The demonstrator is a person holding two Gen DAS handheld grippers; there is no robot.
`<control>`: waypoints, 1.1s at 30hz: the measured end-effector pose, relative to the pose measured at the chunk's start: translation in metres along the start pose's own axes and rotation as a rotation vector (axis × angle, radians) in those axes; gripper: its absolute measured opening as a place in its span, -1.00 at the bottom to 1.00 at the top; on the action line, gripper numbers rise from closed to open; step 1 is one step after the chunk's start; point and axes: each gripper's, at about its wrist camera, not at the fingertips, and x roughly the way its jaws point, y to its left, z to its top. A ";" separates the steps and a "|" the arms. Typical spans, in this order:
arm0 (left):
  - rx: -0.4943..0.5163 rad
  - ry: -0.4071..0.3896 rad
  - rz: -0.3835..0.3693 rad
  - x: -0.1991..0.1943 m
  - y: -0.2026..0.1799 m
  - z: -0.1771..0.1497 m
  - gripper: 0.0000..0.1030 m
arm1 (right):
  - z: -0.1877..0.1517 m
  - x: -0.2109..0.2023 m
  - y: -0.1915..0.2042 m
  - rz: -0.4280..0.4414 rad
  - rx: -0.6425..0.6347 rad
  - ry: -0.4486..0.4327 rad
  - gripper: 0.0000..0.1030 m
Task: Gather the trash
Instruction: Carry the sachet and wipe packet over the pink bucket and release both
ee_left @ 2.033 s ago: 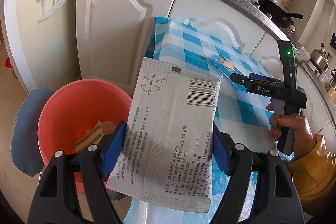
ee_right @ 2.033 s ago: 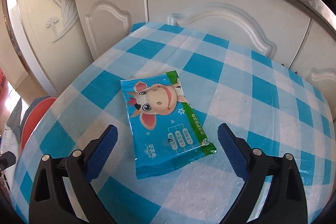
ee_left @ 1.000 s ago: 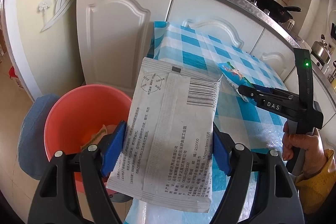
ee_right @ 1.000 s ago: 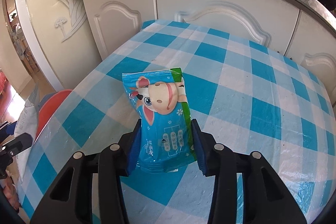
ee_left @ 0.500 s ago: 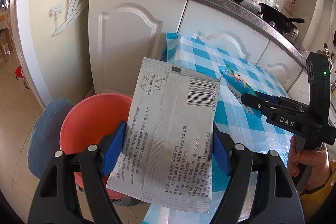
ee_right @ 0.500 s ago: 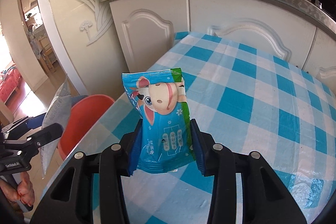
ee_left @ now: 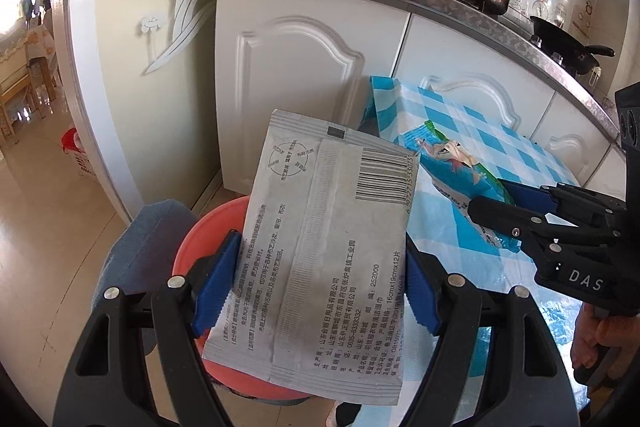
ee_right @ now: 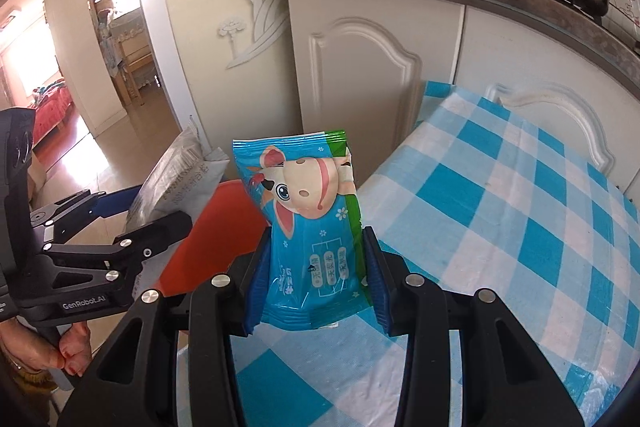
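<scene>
Both packets now hang over the red basin (ee_left: 188, 247) — the right gripper (ee_right: 316, 283), empty moments ago, has lifted the blue cow wrapper (ee_right: 308, 223) off the table (ee_right: 520, 227); the left gripper (ee_left: 316, 291) still clamps the grey pouch (ee_left: 320, 247) — ready to drop.

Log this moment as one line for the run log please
left tongs: shut on grey packet above red bin | right tongs: shut on blue cow packet above checked tablecloth edge

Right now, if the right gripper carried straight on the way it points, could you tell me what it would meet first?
Probably the white cabinet door ahead of the right gripper, which holds the blue cow packet. The red bucket sits lower and to the left; depth is uncertain.
</scene>
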 end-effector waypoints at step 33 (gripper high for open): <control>-0.094 0.168 0.159 0.067 0.063 -0.023 0.80 | 0.010 0.045 0.040 0.014 -0.097 0.041 0.40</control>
